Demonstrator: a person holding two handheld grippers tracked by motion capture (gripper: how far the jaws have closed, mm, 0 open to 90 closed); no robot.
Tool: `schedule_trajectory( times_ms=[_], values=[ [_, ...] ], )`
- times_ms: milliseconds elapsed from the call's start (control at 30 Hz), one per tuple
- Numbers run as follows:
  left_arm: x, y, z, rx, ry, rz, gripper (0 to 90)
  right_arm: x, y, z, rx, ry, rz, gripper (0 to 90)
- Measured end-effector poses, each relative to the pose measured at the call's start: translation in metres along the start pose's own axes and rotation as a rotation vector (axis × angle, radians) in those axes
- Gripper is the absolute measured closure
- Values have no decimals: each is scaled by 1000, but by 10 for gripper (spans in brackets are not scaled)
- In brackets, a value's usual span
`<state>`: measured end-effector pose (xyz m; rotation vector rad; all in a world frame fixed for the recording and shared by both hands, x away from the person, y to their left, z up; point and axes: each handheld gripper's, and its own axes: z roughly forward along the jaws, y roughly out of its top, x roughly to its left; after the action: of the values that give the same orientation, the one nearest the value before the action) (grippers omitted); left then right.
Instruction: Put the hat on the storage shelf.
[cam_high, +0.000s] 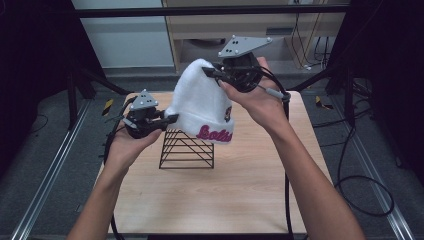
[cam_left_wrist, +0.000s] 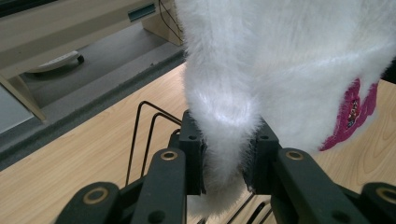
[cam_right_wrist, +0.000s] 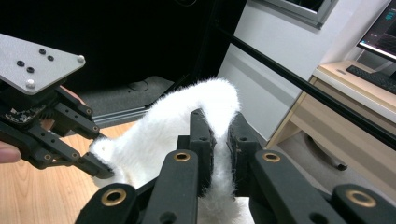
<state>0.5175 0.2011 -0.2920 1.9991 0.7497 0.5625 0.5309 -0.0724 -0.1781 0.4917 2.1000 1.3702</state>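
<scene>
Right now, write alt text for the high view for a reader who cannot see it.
Two hands hold a fluffy white beanie with pink lettering in the air above a black wire rack on a wooden table. The left tongs are shut on its lower left edge, the right tongs on its crown, higher up.

The hat (cam_high: 200, 107) is seen to be white and fluffy, with magenta script lettering stitched along its cuff and a small magenta and dark patch beside it. The rack (cam_high: 186, 150) is made of thin black wire in a pattern of nested triangles. The table (cam_high: 225, 195) is finished in pale wood grain. The left tool (cam_high: 172, 119) and the right tool (cam_high: 207, 71) are coloured black, each topped by a grey plate dotted with dark screws; brass-coloured rivets are shown on the black jaws. The floor (cam_high: 45, 150) is grey, marked by yellow-and-black striped tape
</scene>
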Motion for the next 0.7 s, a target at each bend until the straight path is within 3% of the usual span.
schedule_trajectory(
  times_ms=[700],
  values=[
    [14,-22,-3,-5,40,-50,716,4,-11,37,44,35,3,830]
  ],
)
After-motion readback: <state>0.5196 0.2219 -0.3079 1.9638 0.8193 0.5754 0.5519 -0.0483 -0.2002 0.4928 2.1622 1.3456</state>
